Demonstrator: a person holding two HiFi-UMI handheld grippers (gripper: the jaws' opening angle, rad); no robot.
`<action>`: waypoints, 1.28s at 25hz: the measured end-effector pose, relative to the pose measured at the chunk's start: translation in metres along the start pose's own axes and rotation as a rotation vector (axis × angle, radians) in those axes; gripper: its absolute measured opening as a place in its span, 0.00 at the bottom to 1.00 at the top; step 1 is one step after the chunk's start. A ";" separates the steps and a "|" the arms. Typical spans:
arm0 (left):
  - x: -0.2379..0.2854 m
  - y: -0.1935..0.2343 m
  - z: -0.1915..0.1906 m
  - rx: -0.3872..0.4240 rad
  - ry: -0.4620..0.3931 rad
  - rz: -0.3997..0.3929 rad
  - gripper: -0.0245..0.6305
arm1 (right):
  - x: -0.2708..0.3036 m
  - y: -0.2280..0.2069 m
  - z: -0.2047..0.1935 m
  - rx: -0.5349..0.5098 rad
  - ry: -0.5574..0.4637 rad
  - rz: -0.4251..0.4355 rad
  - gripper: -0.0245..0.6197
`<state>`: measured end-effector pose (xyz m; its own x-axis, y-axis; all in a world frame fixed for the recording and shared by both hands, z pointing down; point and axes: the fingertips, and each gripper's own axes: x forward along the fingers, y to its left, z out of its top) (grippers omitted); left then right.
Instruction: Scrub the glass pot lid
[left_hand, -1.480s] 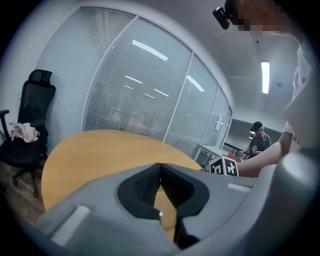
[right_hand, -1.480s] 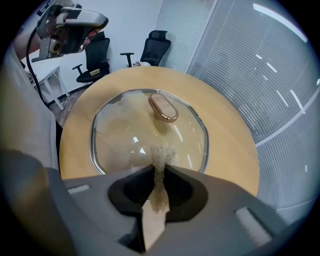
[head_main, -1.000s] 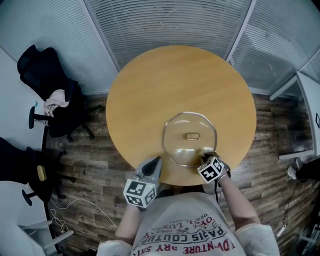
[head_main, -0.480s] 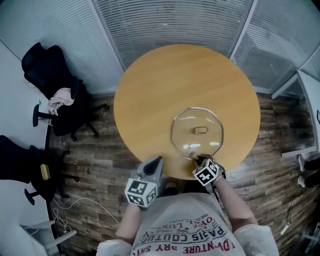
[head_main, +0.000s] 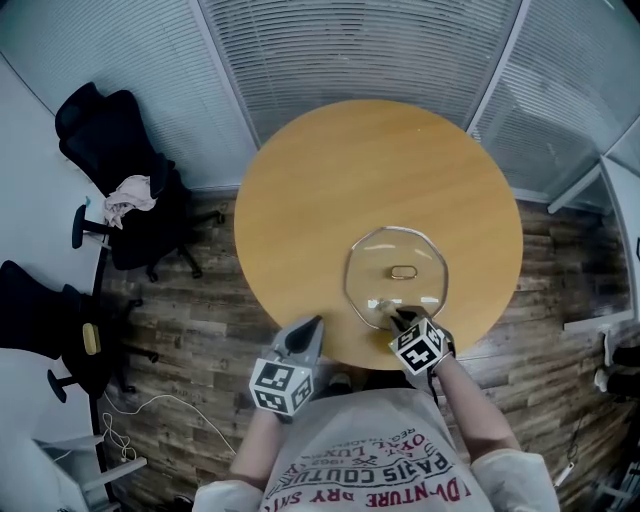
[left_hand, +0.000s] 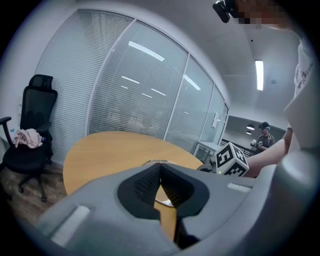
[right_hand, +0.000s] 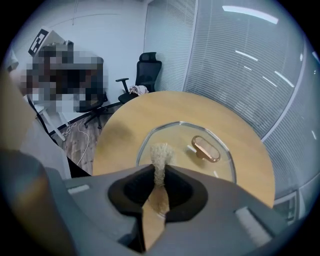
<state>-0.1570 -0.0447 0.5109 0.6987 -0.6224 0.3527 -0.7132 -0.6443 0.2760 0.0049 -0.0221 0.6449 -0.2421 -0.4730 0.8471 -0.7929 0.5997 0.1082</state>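
A clear glass pot lid (head_main: 396, 275) with a bronze handle (head_main: 404, 272) lies flat on the round wooden table (head_main: 330, 190), near its front edge. My right gripper (head_main: 403, 322) is at the lid's near rim, shut on a beige fibrous scrubber (right_hand: 161, 155). In the right gripper view the scrubber's tip rests over the near part of the lid (right_hand: 220, 170), short of the handle (right_hand: 206, 149). My left gripper (head_main: 306, 335) hovers off the table's front edge, left of the lid, shut and holding nothing. In the left gripper view (left_hand: 160, 172) the fingertips meet.
Two black office chairs (head_main: 120, 160) stand left of the table, one with a pale cloth (head_main: 125, 200) on it. Glass walls with blinds (head_main: 360, 50) run behind the table. The floor is wood planks (head_main: 190, 330). A white desk corner (head_main: 625, 200) is at right.
The right gripper with the scrubber has slid leftward along the lid's near rim. The head view has shifted a little. The left gripper has stayed where it was.
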 end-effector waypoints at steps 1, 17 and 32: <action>0.002 -0.001 0.002 -0.002 -0.005 0.008 0.05 | -0.003 -0.007 0.005 -0.008 -0.010 0.000 0.13; 0.038 0.000 0.008 -0.100 -0.038 0.204 0.05 | 0.025 -0.151 0.043 -0.135 0.027 -0.020 0.13; 0.044 0.009 -0.002 -0.148 -0.027 0.307 0.05 | 0.079 -0.166 0.022 -0.110 0.166 0.102 0.13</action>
<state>-0.1325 -0.0775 0.5305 0.4497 -0.7904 0.4159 -0.8896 -0.3546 0.2880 0.1052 -0.1736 0.6828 -0.2156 -0.2988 0.9296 -0.7011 0.7100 0.0656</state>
